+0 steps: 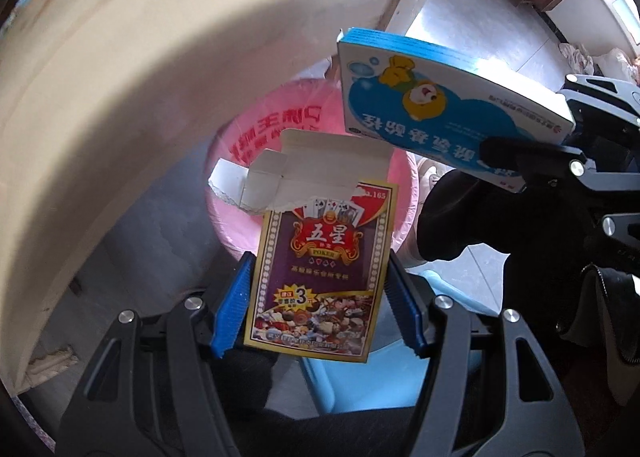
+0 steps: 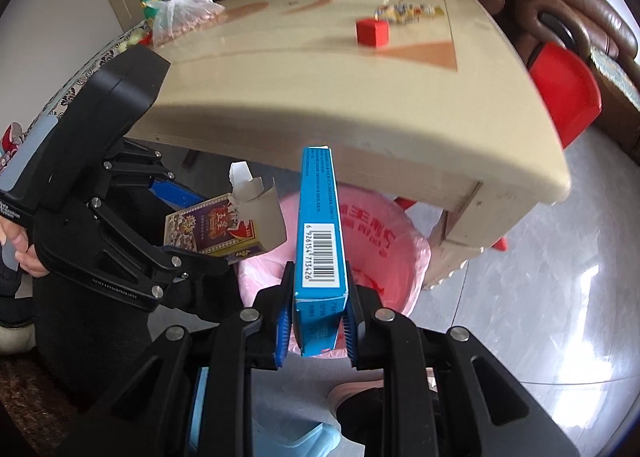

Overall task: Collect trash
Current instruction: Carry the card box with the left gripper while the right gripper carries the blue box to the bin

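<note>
My left gripper (image 1: 318, 289) is shut on a purple and gold poker card box (image 1: 320, 277) whose torn white top flap stands open. It hangs over the pink-lined trash bin (image 1: 280, 125) on the floor. My right gripper (image 2: 316, 317) is shut on a flat blue and white box (image 2: 320, 225), gripped by its lower end with the barcode side facing me. That blue box (image 1: 432, 109) hangs at the upper right in the left wrist view. In the right wrist view the pink bin (image 2: 384, 241) lies just beyond it, and the card box (image 2: 216, 231) sits to its left in the left gripper (image 2: 224, 253).
A cream table (image 2: 320, 97) overhangs the bin and carries a red cube (image 2: 372, 32), a snack wrapper (image 2: 404, 12) and a clear bag (image 2: 184, 19). A red stool (image 2: 564, 93) and brown sofa (image 2: 560, 9) stand behind. A light blue plastic stool (image 1: 340, 389) is below the grippers.
</note>
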A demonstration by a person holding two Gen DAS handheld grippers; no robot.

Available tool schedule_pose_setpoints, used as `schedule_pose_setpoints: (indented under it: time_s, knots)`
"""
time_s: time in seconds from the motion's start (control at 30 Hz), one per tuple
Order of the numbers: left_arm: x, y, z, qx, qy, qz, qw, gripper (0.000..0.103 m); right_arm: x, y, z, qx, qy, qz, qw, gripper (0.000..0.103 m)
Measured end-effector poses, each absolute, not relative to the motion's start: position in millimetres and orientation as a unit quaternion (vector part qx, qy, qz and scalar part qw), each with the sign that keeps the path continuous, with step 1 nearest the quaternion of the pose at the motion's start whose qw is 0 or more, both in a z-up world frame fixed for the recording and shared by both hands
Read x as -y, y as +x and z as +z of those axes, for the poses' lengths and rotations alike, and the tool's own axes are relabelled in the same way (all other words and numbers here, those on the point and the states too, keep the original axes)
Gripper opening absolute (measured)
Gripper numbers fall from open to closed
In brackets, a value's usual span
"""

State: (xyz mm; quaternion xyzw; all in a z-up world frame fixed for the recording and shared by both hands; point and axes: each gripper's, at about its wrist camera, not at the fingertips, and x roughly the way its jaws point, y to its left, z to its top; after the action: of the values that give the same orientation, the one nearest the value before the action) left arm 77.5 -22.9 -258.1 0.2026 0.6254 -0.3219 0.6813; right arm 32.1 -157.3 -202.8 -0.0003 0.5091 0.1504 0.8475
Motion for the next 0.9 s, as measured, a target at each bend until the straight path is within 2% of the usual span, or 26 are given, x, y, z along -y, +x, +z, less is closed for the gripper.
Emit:
schedule_pose_setpoints:
  time_s: [0.6,0.9]
  knots:
    - [29,107,-336,-0.698,0.17,-0.296,0.63,0.063,165,71,-289,-0.579,0.015,0.143,0.802,0.022]
    - [37,119,-350,-0.716,0.169,-0.288,0.613,0.063,167,88,-315,-0.602,0.027,0.148,0.784,0.022]
